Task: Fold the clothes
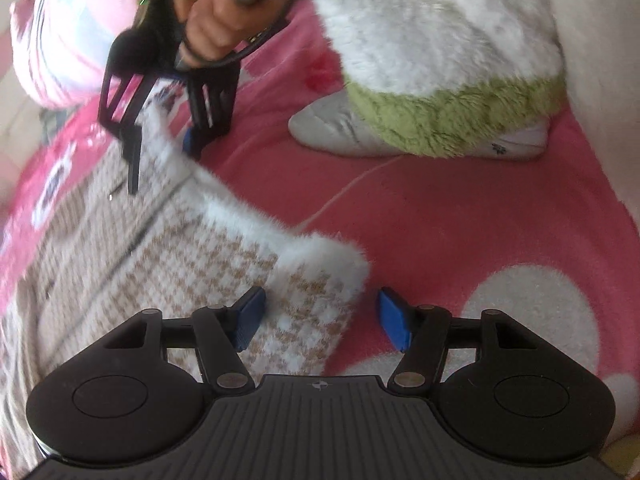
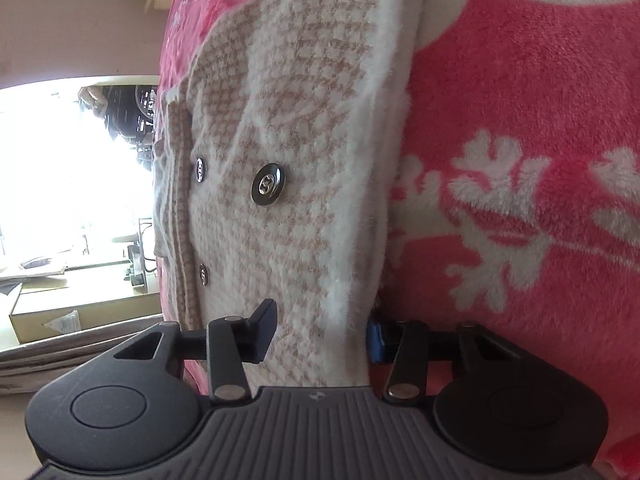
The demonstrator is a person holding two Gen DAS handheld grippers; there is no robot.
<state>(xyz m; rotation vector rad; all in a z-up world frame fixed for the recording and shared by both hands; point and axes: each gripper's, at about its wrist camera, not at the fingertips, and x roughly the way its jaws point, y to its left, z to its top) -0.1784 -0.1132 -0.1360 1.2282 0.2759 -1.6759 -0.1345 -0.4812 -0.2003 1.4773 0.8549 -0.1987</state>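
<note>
Spreading a houndstooth cardigan on the pink blanket, you hold the left claw open over its sleeve cuff while your right claw straddles the fluffy hem, grip unclear.

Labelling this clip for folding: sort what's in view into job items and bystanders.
Job:
- checked cardigan
- left gripper, cuff between its fingers
- right gripper, around the cardigan's white edge

Lying about:
- pink blanket
- white and green fluffy garment
- grey folded item
</note>
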